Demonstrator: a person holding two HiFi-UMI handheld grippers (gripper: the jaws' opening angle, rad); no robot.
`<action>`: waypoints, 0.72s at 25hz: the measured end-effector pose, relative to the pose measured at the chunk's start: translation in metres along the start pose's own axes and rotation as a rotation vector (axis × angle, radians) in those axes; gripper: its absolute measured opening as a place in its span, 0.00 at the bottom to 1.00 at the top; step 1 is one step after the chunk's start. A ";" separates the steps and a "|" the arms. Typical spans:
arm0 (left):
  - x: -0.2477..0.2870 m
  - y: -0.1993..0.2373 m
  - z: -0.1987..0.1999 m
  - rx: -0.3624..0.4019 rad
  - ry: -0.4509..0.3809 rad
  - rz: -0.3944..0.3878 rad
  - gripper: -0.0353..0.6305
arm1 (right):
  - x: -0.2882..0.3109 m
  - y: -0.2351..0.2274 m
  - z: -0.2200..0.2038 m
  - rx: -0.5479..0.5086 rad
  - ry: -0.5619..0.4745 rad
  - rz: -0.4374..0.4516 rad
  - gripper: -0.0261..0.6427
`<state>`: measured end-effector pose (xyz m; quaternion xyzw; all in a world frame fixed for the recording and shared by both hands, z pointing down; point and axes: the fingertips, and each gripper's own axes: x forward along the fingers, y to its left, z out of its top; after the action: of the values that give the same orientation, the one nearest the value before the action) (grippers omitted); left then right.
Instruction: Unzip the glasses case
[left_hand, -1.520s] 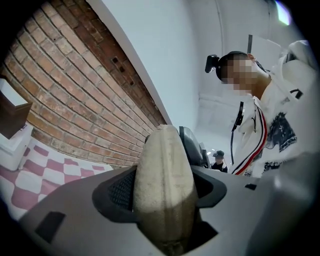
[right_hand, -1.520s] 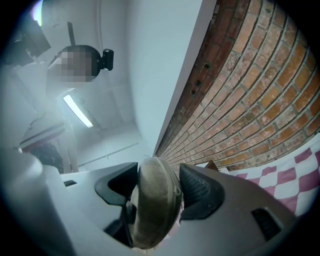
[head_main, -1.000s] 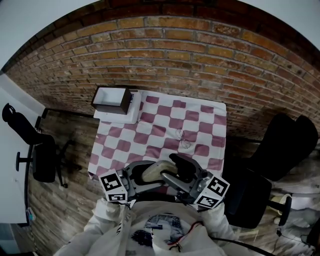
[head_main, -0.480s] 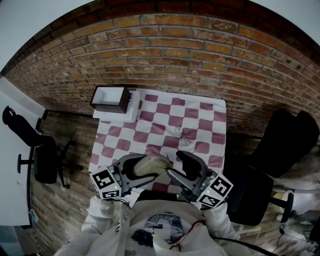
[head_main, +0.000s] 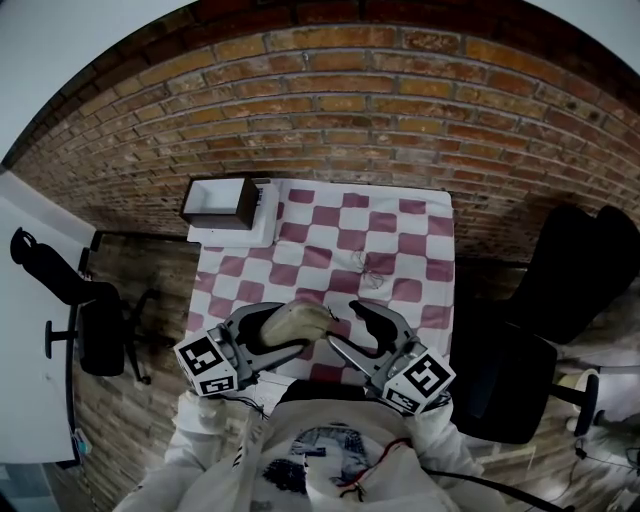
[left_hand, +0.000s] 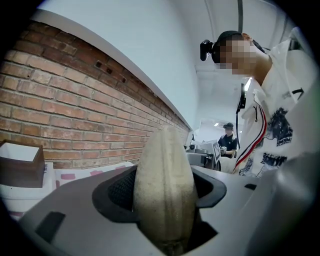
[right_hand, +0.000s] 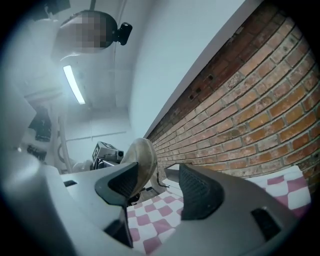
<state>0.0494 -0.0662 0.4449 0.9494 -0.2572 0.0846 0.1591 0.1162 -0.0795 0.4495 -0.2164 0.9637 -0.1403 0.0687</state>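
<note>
A beige zipped glasses case (head_main: 296, 322) hangs over the table's near edge, and my left gripper (head_main: 268, 330) is shut on it. In the left gripper view the case (left_hand: 165, 195) stands upright between the jaws and fills the gap. My right gripper (head_main: 347, 330) stands open just right of the case's end, with nothing between its fingers. In the right gripper view the case (right_hand: 141, 161) shows beyond the left jaw, a thin dark zipper pull (right_hand: 161, 183) hangs at its end, and my right gripper (right_hand: 159, 186) has its jaws apart.
A table with a pink-and-white checked cloth (head_main: 330, 240) stands against a brick wall. A pair of clear glasses (head_main: 371, 272) lies near the middle. A brown box (head_main: 220, 201) sits on a white tray at the back left. Black chairs stand on both sides.
My left gripper has carried the case slightly left and further out over the table. The right gripper has drawn back from the case's end, so a small gap shows between them.
</note>
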 end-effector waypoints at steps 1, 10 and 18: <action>0.000 0.000 0.001 0.002 0.001 0.000 0.50 | 0.000 -0.001 0.001 0.001 -0.003 -0.003 0.45; 0.001 -0.003 0.007 0.018 0.008 -0.005 0.50 | 0.010 -0.004 -0.010 -0.193 0.079 -0.077 0.38; 0.007 -0.007 0.007 0.018 0.009 -0.016 0.50 | 0.014 -0.005 -0.010 -0.309 0.113 -0.122 0.29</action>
<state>0.0596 -0.0661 0.4378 0.9524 -0.2482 0.0902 0.1523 0.1034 -0.0877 0.4592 -0.2740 0.9613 -0.0062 -0.0281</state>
